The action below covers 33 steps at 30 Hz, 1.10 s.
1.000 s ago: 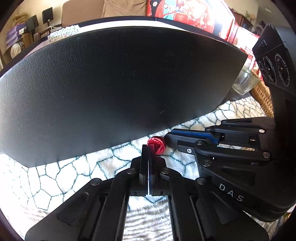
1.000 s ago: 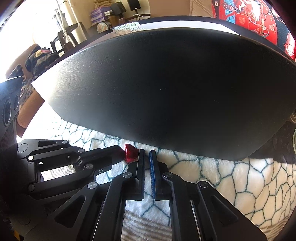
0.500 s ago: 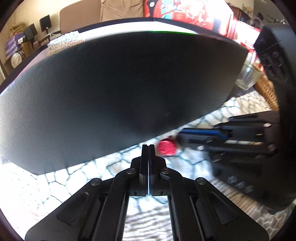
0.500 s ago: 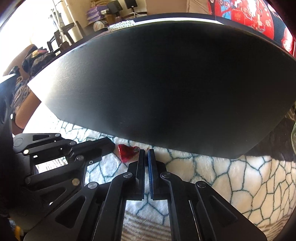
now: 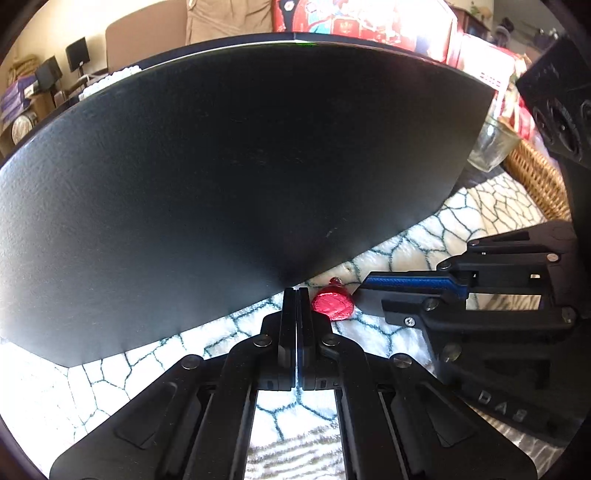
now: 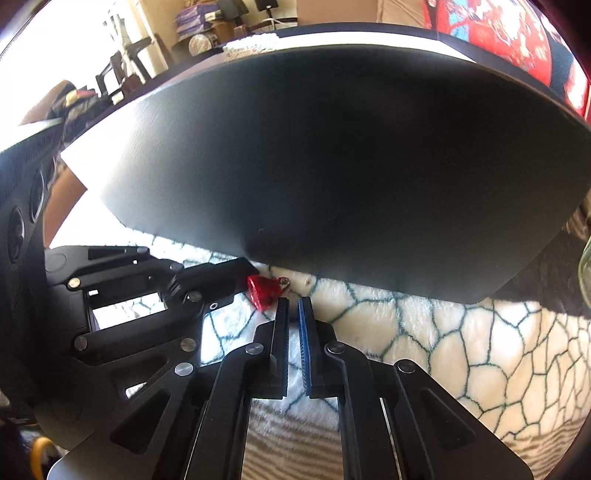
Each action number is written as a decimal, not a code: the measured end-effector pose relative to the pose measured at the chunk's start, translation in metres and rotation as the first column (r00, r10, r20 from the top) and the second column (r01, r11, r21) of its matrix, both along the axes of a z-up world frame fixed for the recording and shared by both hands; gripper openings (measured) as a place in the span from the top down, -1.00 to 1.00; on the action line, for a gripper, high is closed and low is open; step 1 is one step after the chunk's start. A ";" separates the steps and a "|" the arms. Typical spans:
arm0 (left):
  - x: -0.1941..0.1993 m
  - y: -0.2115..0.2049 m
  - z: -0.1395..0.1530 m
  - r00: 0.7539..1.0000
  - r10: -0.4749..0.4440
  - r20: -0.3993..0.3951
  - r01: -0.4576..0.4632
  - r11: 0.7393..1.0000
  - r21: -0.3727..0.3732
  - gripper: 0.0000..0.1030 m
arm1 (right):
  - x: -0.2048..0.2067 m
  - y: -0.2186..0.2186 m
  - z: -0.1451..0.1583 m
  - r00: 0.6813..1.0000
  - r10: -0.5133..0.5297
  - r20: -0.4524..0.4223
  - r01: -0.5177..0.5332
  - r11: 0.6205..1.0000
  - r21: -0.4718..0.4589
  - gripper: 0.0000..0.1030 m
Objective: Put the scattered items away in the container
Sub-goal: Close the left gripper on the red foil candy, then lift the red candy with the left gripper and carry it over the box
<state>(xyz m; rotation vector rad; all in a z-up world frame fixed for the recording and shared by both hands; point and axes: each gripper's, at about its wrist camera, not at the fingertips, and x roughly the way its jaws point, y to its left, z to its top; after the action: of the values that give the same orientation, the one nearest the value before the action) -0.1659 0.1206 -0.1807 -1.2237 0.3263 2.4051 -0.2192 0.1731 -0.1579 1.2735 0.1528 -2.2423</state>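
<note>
A small red foil-wrapped candy lies on the white patterned blanket, right at the foot of the big black container wall. My left gripper is shut and empty, its tip just left of the candy. My right gripper is shut with a thin gap, empty, its tip just right of the candy. The right gripper shows in the left wrist view, close to the candy's right side. The left gripper shows in the right wrist view, against the candy's left side.
The black container wall fills most of both views. A glass jar and a wicker basket stand at the right. Red boxes sit behind the container. The blanket spreads to the right.
Both grippers have shifted slightly around the candy. The right gripper pulled away from it and then came back close. The candy stays on the blanket beside the wall.
</note>
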 end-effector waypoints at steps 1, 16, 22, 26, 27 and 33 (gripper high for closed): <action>0.001 0.000 0.000 1.000 0.002 0.000 -0.002 1.000 -0.001 0.99 | -0.001 -0.001 0.000 1.000 -0.006 -0.005 0.006 1.000 0.002 0.92; 0.006 -0.002 0.008 1.000 -0.003 0.025 0.002 1.000 0.026 0.99 | -0.014 0.007 -0.002 0.994 -0.056 0.090 0.068 0.988 -0.139 0.96; 0.006 -0.006 0.016 1.000 -0.003 0.018 0.002 0.999 0.037 0.99 | -0.015 0.000 0.000 0.996 -0.043 0.084 0.054 0.990 -0.129 0.96; 0.006 -0.002 0.012 1.000 -0.003 0.027 0.003 1.000 0.027 0.99 | 0.007 0.003 0.001 0.994 -0.053 0.098 0.066 0.988 -0.136 0.96; 0.006 -0.002 0.013 1.000 -0.004 0.025 0.004 1.000 0.025 0.99 | 0.006 0.009 0.003 0.994 -0.054 0.097 0.068 0.988 -0.139 0.96; 0.005 -0.003 0.022 1.000 0.002 0.009 -0.003 0.999 0.051 0.99 | 0.007 0.020 0.016 0.995 -0.056 0.077 0.068 0.985 -0.162 0.96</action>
<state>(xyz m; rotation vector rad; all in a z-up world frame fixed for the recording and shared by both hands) -0.1609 0.1175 -0.1588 -1.2128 0.2597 2.3942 -0.2125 0.1932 -0.1418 1.2836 -0.0979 -2.2062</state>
